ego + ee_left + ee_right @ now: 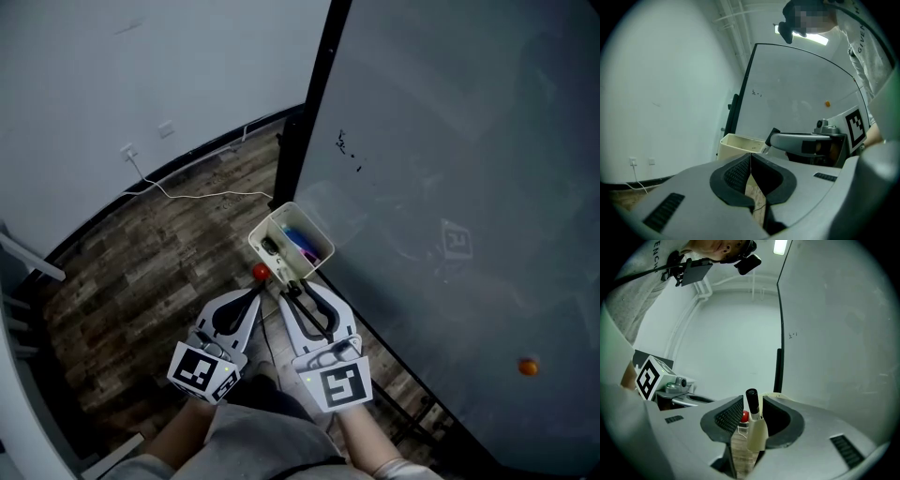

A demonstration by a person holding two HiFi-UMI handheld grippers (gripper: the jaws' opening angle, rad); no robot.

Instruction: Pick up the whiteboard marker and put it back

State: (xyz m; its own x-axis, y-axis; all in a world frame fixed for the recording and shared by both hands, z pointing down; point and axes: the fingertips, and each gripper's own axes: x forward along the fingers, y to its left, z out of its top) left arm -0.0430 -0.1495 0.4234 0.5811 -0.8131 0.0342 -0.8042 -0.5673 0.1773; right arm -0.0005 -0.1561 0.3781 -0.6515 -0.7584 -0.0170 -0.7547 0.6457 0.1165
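A whiteboard marker (pixel 752 409) with a black cap and white body stands upright in a small cream pocket (pixel 757 436) on the side of the cream marker box (pixel 292 246). My right gripper (pixel 753 400) is open around it, one pad on each side, with a gap on the left. The box hangs at the whiteboard's lower edge and holds a blue pen and a dark one. In the head view my right gripper (pixel 294 287) reaches the box's near side. My left gripper (pixel 750 156) is shut with nothing in it, beside the right, short of the box (pixel 740 142).
The whiteboard (pixel 450 187) fills the right, with a black frame post (pixel 311 112) at its left edge and an orange magnet (pixel 530 367) low down. A small red round thing (pixel 261 272) sits just left of the box. A white cable (pixel 206 195) lies on the wooden floor.
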